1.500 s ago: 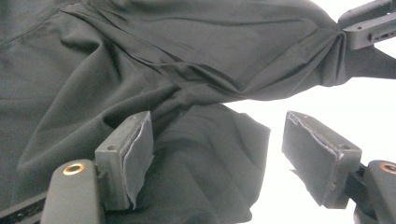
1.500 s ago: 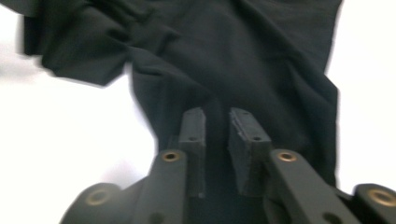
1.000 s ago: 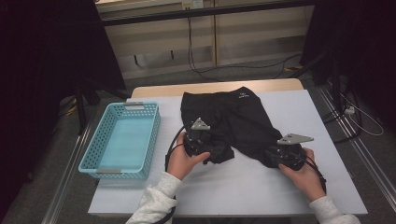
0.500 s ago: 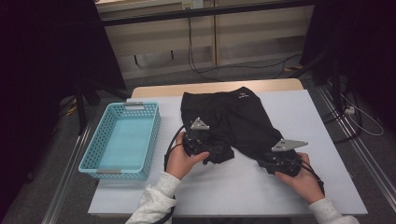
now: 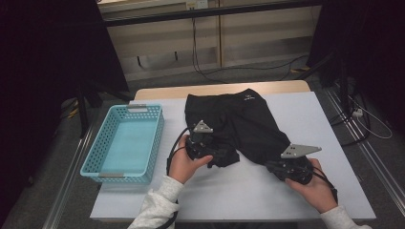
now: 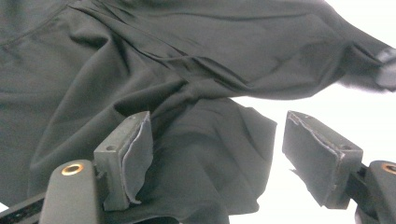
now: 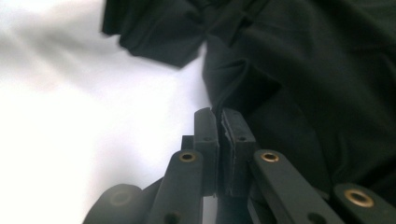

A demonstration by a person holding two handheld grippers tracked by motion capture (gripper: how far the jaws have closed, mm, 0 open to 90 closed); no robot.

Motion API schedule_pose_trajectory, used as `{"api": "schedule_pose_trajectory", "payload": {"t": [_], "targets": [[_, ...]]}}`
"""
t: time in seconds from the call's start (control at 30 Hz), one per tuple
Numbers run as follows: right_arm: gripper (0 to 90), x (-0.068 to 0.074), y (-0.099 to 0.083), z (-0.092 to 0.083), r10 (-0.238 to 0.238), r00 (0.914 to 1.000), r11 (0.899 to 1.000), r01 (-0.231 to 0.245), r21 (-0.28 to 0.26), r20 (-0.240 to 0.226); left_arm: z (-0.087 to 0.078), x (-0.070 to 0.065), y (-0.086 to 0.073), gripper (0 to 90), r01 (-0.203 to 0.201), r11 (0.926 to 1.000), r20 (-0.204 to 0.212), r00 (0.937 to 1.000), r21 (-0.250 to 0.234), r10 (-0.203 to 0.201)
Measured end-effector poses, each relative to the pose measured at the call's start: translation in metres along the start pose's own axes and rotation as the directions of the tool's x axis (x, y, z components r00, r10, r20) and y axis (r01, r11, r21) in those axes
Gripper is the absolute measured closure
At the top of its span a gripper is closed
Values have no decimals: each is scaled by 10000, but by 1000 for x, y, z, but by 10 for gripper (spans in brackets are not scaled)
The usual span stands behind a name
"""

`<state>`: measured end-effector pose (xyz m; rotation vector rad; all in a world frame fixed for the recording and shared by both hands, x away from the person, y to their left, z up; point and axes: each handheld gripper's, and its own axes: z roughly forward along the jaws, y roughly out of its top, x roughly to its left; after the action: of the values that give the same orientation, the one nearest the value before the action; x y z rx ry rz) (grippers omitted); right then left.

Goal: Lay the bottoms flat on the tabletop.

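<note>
Black shorts (image 5: 239,119) lie spread on the white table (image 5: 248,195), waistband at the far side. My left gripper (image 5: 223,155) rests low over the crumpled left leg (image 6: 201,154). Its jaws stand wide, one pad (image 6: 135,154) touching the cloth and the other over bare table. My right gripper (image 5: 271,164) sits at the hem of the right leg (image 7: 303,70). Its jaws have just been closing and are shut (image 7: 218,114), with the edge of the fabric pinched between the pads.
A light blue plastic basket (image 5: 155,138) stands on the table's left part, left of the shorts. White tabletop lies bare in front of the shorts and to their right. Cables trail on the floor beyond the table.
My right gripper has shifted a little toward the table's near edge by the right leg's hem. The left gripper and the shorts have stayed put.
</note>
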<state>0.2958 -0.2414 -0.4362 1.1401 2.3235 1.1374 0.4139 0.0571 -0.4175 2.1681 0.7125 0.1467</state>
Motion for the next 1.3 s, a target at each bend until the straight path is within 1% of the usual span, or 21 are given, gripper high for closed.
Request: {"api": "schedule_pose_trajectory", "payload": {"t": [0.1,0.13,0.23,0.3,0.37,0.43,0.47,0.53,0.57,0.63,0.7,0.77,0.83,0.93,1.0,1.03,1.07,1.1,1.17,1.2,1.3], "targets": [[856,12,-2,-1,-105,9989,9998,112,155,-457,0,-1,0,247,-41,10000,29,10000,54,41],[856,17,-3,0,-200,9980,9995,214,221,-601,1,-2,0,247,8,10000,45,10000,33,-8],[852,28,-6,6,-426,9938,9978,477,471,-1023,2,-4,0,246,-55,10000,81,10000,69,55],[819,33,-5,8,-519,9905,9970,587,499,-1273,2,-5,0,246,-76,9999,91,9999,72,76],[773,35,-4,8,-453,9878,9981,511,350,-1490,2,-7,0,246,-88,9999,113,9999,52,87],[717,32,-2,4,-422,9918,9988,448,186,-1204,2,-7,0,246,-148,9998,154,9998,112,146],[690,28,-1,2,-312,9940,9995,321,68,-1049,2,-7,0,246,-122,9998,155,9998,127,120],[621,17,-2,-2,77,9982,9998,-88,-173,-594,2,-6,0,245,-86,9998,194,9998,167,83],[606,10,-4,-5,258,9988,9993,-269,-272,-407,3,-7,-1,245,-98,9999,140,9999,73,97],[585,-2,-7,-9,512,9986,9978,-507,-416,114,2,-6,-1,245,-114,9998,121,9999,154,112],[566,-14,-11,-12,800,9940,9959,-767,-472,740,3,-7,0,245,-101,9999,165,9998,51,100],[552,-25,-17,-15,918,9875,9954,-874,-394,1285,4,-9,-1,245,-170,9998,201,9997,138,167],[549,-35,-23,-18,1115,9762,9937,-1085,-266,1859,5,-9,-1,245,-160,9997,190,9997,173,157],[545,-47,-31,-21,1174,9633,9928,-1199,-42,2415,7,-10,0,245,-188,9997,265,9995,175,183],[549,-54,-35,-24,1441,9510,9890,-1475,-83,2734,8,-10,0,245,-214,9995,288,9994,239,207],[559,-57,-36,-25,1594,9472,9866,-1629,-105,2782,8,-10,0,245,-202,9996,272,9994,177,198],[561,-59,-38,-27,1678,9447,9852,-1708,-140,2818,8,-11,1,245,-231,9995,80,9997,226,229],[563,-61,-39,-28,1762,9421,9838,-1786,-177,2854,9,-11,1,245,-254,9995,313,9992,187,248],[569,-64,-41,-30,1905,9344,9809,-1933,-205,3009,9,-11,1,245,-273,9994,288,9992,225,267],[589,-65,-42,-30,1965,9330,9796,-2002,-189,3014,10,-11,2,245,-263,9995,307,9992,174,258],[619,-66,-46,-28,1962,9372,9785,-2061,40,2883,13,-14,1,246,-337,9992,410,9986,203,329]]}}
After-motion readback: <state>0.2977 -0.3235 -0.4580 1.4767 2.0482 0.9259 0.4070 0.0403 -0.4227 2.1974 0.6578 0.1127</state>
